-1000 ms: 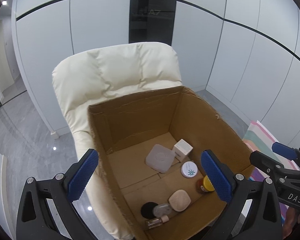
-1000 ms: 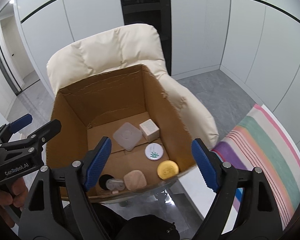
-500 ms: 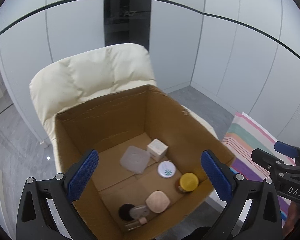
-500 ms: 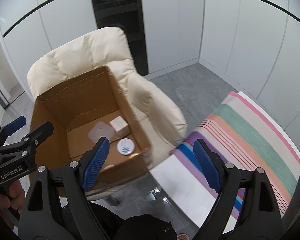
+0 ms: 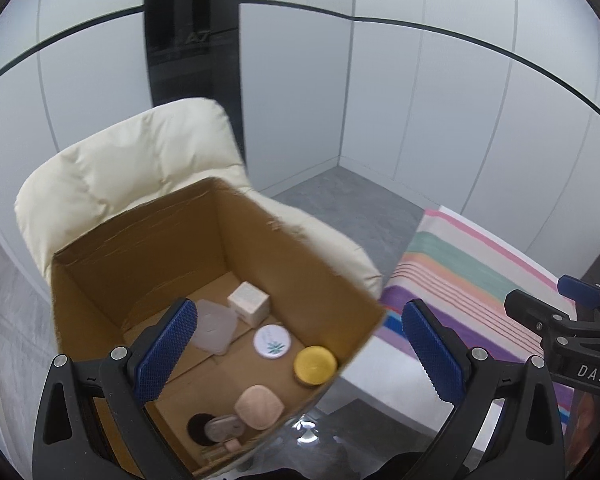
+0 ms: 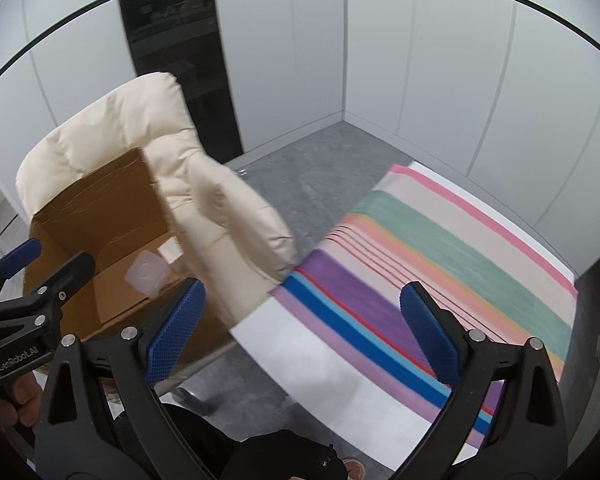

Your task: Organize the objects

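Small toiletries sat in the cardboard box (image 5: 284, 256) on the cream chair (image 5: 112, 176): yellow-lidded jar (image 5: 315, 364), white tin (image 5: 271, 341), pink compact (image 5: 258, 406). All look light and rigid; smooth lids likely slippery, so grip across the sides. Left tongs (image 5: 300, 352) wide open, empty. Right tongs (image 6: 300, 332) just opened wider, nothing between. Versus earlier, both views swung right toward the striped cloth (image 6: 440, 248).

Matt cardboard box (image 5: 300, 264), puffy cream chair (image 5: 132, 160)
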`<state>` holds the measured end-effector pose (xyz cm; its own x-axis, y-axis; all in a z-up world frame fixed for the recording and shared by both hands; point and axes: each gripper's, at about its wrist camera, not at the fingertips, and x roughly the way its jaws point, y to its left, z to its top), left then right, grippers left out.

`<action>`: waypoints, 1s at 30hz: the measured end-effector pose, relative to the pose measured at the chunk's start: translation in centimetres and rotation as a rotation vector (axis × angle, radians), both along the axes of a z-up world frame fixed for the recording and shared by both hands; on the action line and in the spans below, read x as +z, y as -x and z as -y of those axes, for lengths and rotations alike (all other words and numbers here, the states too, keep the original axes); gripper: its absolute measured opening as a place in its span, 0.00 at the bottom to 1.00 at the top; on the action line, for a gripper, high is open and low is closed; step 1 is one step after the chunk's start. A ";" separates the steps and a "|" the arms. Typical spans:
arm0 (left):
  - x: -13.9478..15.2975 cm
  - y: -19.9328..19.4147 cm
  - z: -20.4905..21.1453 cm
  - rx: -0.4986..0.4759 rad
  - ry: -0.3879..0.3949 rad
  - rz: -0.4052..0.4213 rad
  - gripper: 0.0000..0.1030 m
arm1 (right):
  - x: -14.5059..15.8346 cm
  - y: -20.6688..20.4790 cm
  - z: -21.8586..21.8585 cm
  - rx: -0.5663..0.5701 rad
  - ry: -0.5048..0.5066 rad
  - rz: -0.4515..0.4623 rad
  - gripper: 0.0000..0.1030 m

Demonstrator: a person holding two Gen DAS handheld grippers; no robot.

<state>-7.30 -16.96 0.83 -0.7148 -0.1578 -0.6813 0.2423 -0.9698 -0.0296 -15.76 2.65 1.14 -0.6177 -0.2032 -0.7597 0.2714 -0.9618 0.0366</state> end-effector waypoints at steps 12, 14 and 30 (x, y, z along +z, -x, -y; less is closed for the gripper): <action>-0.2 1.6 -6.2 -0.110 0.012 0.002 1.00 | 0.4 -0.7 -6.6 -0.132 -0.023 -0.013 1.00; -0.2 1.9 -7.1 -0.131 0.017 0.005 1.00 | 0.3 -0.9 -7.4 -0.146 -0.027 -0.014 1.00; 1.1 -1.1 -11.6 -0.205 -0.010 0.043 1.00 | 2.4 -6.1 -12.8 -0.234 -0.056 -0.036 1.00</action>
<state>-6.17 -5.41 1.98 -0.7013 -0.0046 -0.7128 0.0408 -0.9986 -0.0337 -9.63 15.47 3.52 -0.6701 -0.0098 -0.7422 0.0410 -0.9989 -0.0239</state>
